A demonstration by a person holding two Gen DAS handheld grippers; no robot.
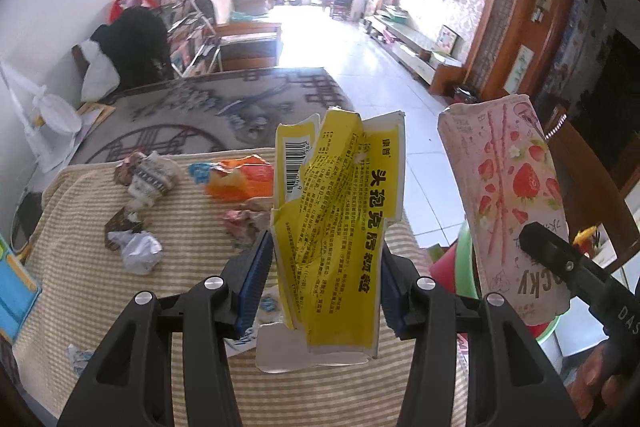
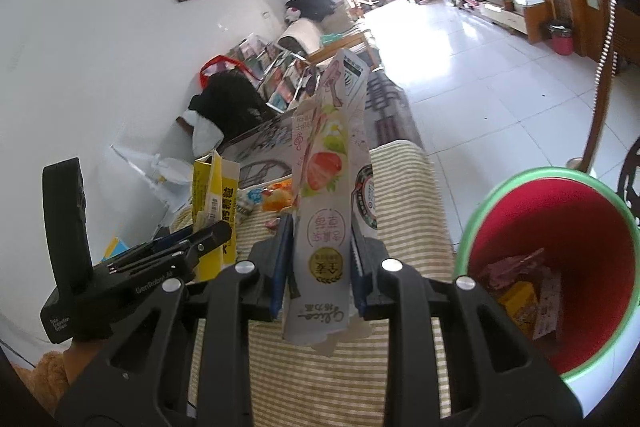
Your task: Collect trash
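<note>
Left wrist view: my left gripper (image 1: 326, 279) has its jaws closed on a torn yellow carton (image 1: 336, 227), flattened and creased, which stands upright between the blue pads (image 1: 252, 283) above the near half of the bench (image 1: 192, 219), which wears a striped beige cloth. Toward the far edge of the bench lie more scraps: an orange wrapper (image 1: 240, 179) near the middle, a crumpled brown-and-white paper (image 1: 146, 177) toward the far left corner, a crumpled white paper (image 1: 138, 251) nearer the left edge, and a pinkish crumpled wad (image 1: 246, 223) just beside the left pad. At the right of this view the pink strawberry box (image 1: 508, 195) rises upright, one black finger of my right gripper pressed against its lower part.

From the right wrist view, my right gripper (image 2: 320, 267) grips that strawberry box (image 2: 324, 195) edge-on between its jaws, above the right side of the bench (image 2: 404, 195). The yellow carton (image 2: 212, 203) shows at the left, held in my left gripper (image 2: 188, 243). Beside the right edge of the bench stands a red bin (image 2: 508, 211) with a green rim; several flattened wrappers lie at its bottom.
</note>
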